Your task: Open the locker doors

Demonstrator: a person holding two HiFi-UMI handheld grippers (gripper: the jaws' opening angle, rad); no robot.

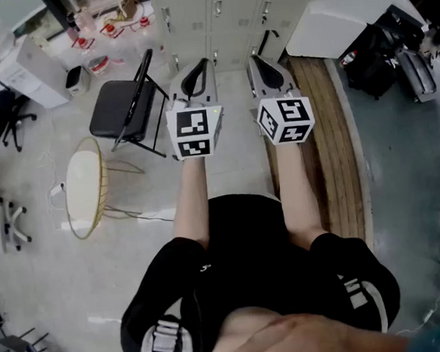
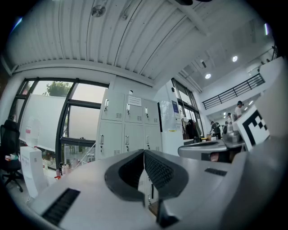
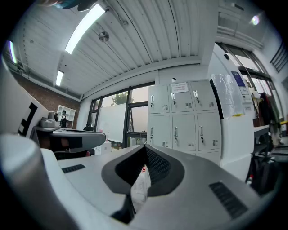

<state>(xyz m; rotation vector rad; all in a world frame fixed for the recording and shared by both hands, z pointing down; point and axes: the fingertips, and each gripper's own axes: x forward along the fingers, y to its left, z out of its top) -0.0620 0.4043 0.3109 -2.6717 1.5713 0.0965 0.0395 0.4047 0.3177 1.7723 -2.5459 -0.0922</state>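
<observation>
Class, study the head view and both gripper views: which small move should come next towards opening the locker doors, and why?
Probably step closer to the lockers. The left tongs and right tongs are shut, empty and level. The doors look closed, and a stretch of floor lies between the tongs and the lockers.

No legible text anywhere.

Black short-sleeved shirt (image 1: 251, 246), white stripes (image 1: 356, 294) on sleeves. Grey left claw (image 1: 203, 60) and right claw (image 1: 255, 58): black ribbed pads (image 2: 158, 170), cubes (image 1: 194, 132) with black-and-white square markers.
</observation>
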